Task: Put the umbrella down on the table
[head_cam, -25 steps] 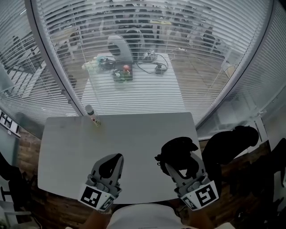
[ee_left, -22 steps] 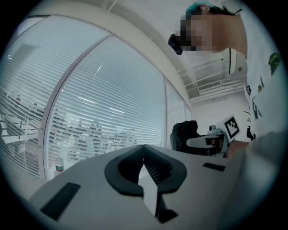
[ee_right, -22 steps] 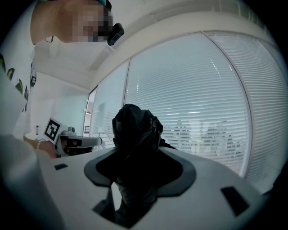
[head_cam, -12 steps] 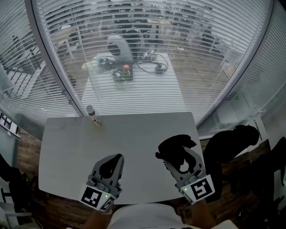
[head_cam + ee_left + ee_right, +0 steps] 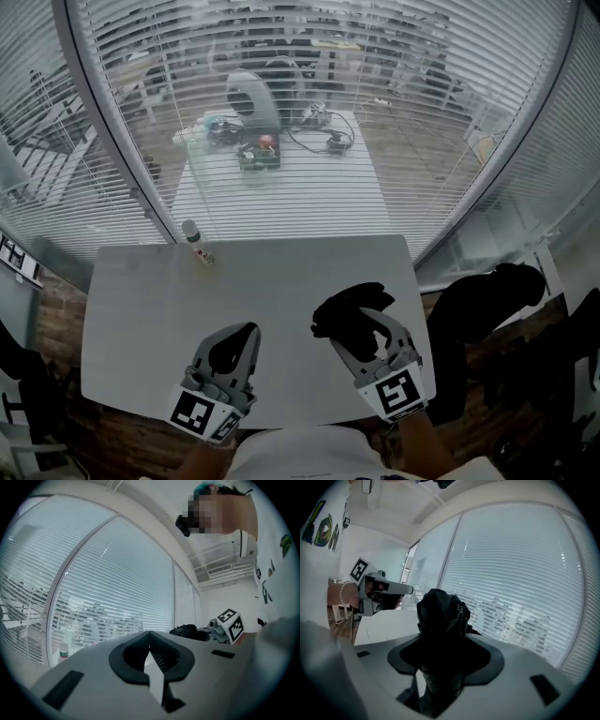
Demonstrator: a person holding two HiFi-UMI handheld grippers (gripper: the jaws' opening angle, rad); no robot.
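Curved glass wall w/ white slatted blinds (image 5: 441, 122) wraps round the far side. In front sits a white rounded-corner table (image 5: 281, 281). Small pale bottle w/ green label (image 5: 195, 242) stands upright near the table's far left edge.

My right gripper (image 5: 364, 326) is over the near right part of the table, tipped a bit down, jaws wide & clamped on the black folded fabric umbrella (image 5: 345, 309). The crumpled bundle sticks out past the fingertips toward the window. Right gripper view: umbrella fills the gap btwn the jaws. Can't tell if it touches the tabletop.

My left gripper (image 5: 239, 336) is over the near left part, pointing level, jaws together, nothing btwn them. Grippers are near each other, not touching.

Beyond the glass: a second white table (image 5: 281, 202) w/ a grey rounded device (image 5: 251, 98) & cables.
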